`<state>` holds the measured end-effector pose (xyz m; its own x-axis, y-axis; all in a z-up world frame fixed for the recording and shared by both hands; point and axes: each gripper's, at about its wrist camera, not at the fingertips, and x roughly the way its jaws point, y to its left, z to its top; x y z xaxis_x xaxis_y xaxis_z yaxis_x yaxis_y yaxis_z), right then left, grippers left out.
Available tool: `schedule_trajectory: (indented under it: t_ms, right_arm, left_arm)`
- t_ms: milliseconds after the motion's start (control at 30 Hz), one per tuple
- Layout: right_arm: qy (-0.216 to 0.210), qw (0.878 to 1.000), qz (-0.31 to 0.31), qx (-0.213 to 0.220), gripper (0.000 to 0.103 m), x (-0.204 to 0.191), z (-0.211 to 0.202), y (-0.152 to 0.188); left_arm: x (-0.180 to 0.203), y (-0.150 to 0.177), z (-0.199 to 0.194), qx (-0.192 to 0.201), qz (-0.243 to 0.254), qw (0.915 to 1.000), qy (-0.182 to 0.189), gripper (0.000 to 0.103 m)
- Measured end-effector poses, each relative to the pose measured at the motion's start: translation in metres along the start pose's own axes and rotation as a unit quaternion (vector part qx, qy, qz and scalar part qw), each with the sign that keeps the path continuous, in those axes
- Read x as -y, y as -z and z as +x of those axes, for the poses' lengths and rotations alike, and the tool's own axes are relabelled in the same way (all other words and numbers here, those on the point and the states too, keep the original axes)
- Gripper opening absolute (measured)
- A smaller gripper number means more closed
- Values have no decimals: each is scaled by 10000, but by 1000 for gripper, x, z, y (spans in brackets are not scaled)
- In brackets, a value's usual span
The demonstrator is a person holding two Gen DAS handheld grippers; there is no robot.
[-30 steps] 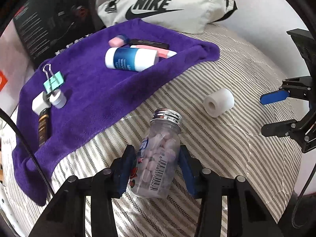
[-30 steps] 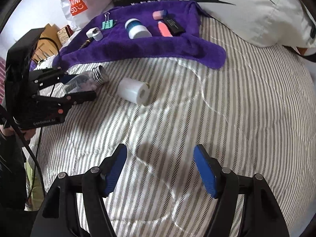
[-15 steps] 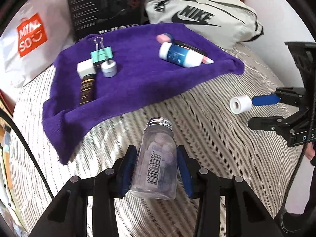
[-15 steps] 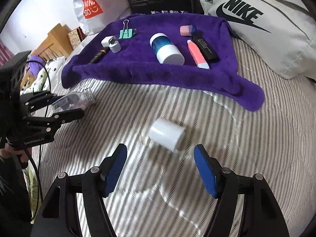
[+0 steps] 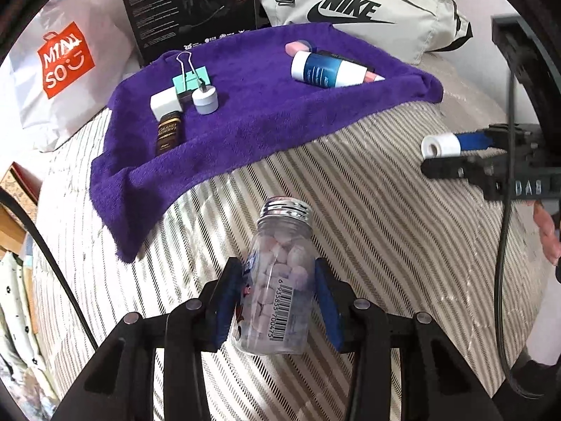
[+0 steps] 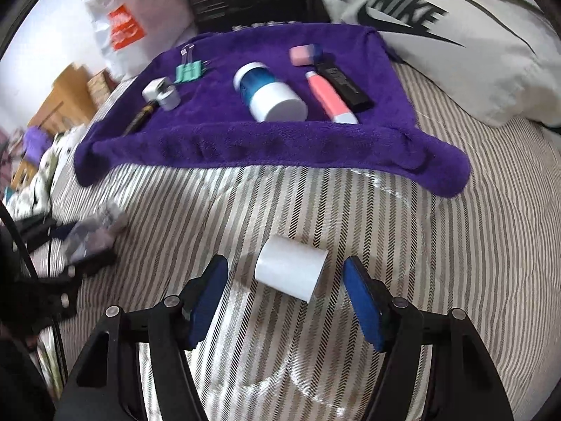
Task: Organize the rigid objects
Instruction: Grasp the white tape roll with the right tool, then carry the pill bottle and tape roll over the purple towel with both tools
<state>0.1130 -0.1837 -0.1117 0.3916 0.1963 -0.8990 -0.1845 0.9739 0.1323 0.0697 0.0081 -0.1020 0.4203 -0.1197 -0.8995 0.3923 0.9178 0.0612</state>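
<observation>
Left wrist view: the left gripper [image 5: 278, 298] clamps a clear candy bottle [image 5: 277, 280] above the striped bedcover [image 5: 368, 245], near the purple towel [image 5: 245, 122].

Right wrist view: the right gripper [image 6: 285, 301], jaws wide apart, straddles a white roll [image 6: 290, 272] lying on the bedcover, untouched.

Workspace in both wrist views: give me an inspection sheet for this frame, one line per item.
Surface: striped bedspread, with purple towel spread at its far side.
Job's things: clear candy bottle; white roll lying on stripes; binder clip, blue-white tub, pink tube on towel.
Clutter: Nike bag, Miniso bag, black box.
Grippers: left gripper jaws clamp bottle; right gripper jaws open, straddling roll.
Cables: black cable.
Surroundings: wooden furniture.
</observation>
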Motion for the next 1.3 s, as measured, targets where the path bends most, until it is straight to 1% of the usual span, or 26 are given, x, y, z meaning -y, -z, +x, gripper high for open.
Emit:
schedule_trajectory:
  t_ms: [67, 100, 133, 167, 300, 400, 500, 533, 600, 700, 767, 800, 833, 867, 900, 933, 1000, 1100, 1200, 1300]
  right_arm:
    - [137, 9998, 141, 97, 63, 0, 1, -1]
    - [253, 9995, 129, 128, 55, -1, 1, -1]
    - [395, 9990, 103, 154, 42, -2, 1, -1]
    - [548, 9983, 79, 177, 35, -1, 0, 0]
    - [212, 9996, 166, 112, 36, 13, -5, 2]
    - [88, 9997, 209, 128, 36, 23, -16, 5]
    - [165, 9996, 161, 147, 36, 26, -23, 7]
    - [163, 9997, 130, 134, 36, 27, -24, 7]
    - [184, 9997, 101, 105, 36, 28, -26, 9]
    - [194, 9998, 41, 52, 36, 27, -25, 13]
    - [159, 9999, 32, 50, 36, 28, -26, 16]
    - [131, 9999, 22, 35, 36, 27, -25, 17]
    - [120, 9999, 22, 29, 36, 27, -25, 18]
    - [100, 9999, 20, 26, 36, 27, -25, 19]
    - [59, 10000, 15, 19, 36, 26, -25, 20]
    - [43, 10000, 15, 22, 36, 26, -25, 20]
    - [11, 10000, -14, 23, 36, 25, -26, 21]
    - [-7, 9999, -64, 82, 36, 22, -31, 20]
    - [-10, 9998, -135, 155, 36, 19, -37, 16]
    - [-22, 9996, -194, 205, 36, 18, -41, 11]
  left_arm:
    - [-1, 4, -1, -7, -101, 9999, -47, 44]
    - [-2, 6, -2, -5, -177, 9998, -35, 44]
    - [-4, 8, -3, -3, -231, 9997, -19, 44]
    - [-5, 9, -3, 2, -299, 9996, -1, 44]
    - [-7, 13, -5, 34, -459, 9989, 30, 43]
    - [-9, 14, -9, 98, -553, 9983, 148, 42]
    - [-12, 14, -15, 219, -664, 9972, 281, 41]
    - [-13, 15, -15, 198, -662, 9971, 320, 41]
    - [-13, 15, -12, 147, -642, 9976, 230, 41]
    - [-9, 17, -7, 22, -470, 9988, 129, 41]
    - [-3, 19, -7, -28, -309, 9995, -46, 42]
    - [0, 19, -8, -20, -226, 9996, -156, 45]
    - [3, 20, -9, -26, -182, 9995, -263, 47]
    - [4, 20, -9, -15, -162, 9994, -316, 47]
    - [3, 21, -9, 9, -201, 9994, -298, 46]
    - [0, 22, -9, 27, -307, 9994, -173, 42]
    - [-7, 24, -9, 64, -544, 9985, 35, 41]
    - [-7, 22, -13, 124, -586, 9982, -11, 41]
    - [-11, 17, -19, 230, -717, 9970, 202, 40]
    - [-14, 7, -21, 280, -735, 9966, 251, 39]
